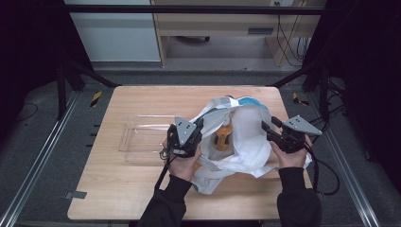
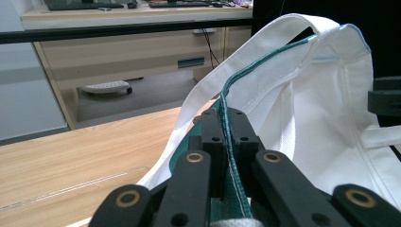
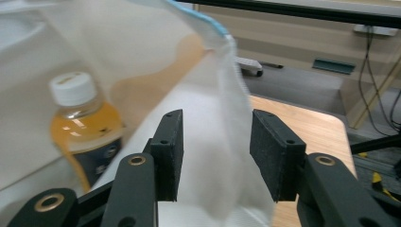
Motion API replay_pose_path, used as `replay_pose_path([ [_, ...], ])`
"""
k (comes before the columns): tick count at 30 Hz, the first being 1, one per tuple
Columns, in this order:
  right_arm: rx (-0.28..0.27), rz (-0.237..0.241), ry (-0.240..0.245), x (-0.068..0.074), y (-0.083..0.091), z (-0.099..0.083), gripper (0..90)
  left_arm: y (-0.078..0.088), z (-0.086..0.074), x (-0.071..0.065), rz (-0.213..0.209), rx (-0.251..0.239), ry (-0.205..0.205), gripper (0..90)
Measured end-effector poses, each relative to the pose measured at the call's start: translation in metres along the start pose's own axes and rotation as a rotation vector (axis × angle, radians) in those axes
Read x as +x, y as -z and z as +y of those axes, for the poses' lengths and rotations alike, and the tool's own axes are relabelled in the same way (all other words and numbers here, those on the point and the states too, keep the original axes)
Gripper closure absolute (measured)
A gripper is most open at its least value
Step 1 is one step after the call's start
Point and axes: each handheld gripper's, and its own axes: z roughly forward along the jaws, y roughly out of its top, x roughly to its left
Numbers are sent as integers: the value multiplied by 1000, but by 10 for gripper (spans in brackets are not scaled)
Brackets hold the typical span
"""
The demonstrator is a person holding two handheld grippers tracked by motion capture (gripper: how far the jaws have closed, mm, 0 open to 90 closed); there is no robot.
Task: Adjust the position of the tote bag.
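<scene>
A wooden table [image 1: 142, 189] carries a white bag [image 1: 246, 142] on its right half, mouth open upward, its length running from the near edge toward the far side. Left of it lies a clear tray [image 1: 142, 137]. Inside the bag an orange bottle [image 1: 221, 138] lies with its cap pointing away. The left gripper [image 2: 228, 124] is clamped on the bag's green-edged rim. The right gripper [image 3: 215, 156] stands half open, bag fabric loose between its pads.
</scene>
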Motion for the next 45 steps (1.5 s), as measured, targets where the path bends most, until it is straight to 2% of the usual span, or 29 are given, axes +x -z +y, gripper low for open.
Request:
replay_pose_path([
  [7,14,-31,-11,-10,-10,0,578,0,0,2,-6,1,3,873],
  [9,21,-25,-2,-10,-12,-1,644,-1,0,2,-9,0,6,873],
  [11,28,-26,17,-9,-14,-1,770,-1,0,2,-10,-1,5,873],
  [12,30,-27,23,-9,-14,-1,800,-1,0,2,-11,0,5,873],
  [14,33,-22,18,-10,-16,-1,877,-2,0,3,-13,3,8,873],
  [20,25,-38,9,-8,-21,2,888,-6,-1,4,15,13,12,873],
  [27,73,-36,-8,-9,-27,6,888,-17,-7,8,56,71,37,873],
  [31,98,-46,11,-7,-31,7,888,-20,-9,8,72,90,18,872],
  [39,127,-55,35,-2,-43,2,888,-26,-15,10,94,122,17,872],
  [45,158,-58,47,0,-52,-4,889,-29,-18,8,107,138,-5,872],
])
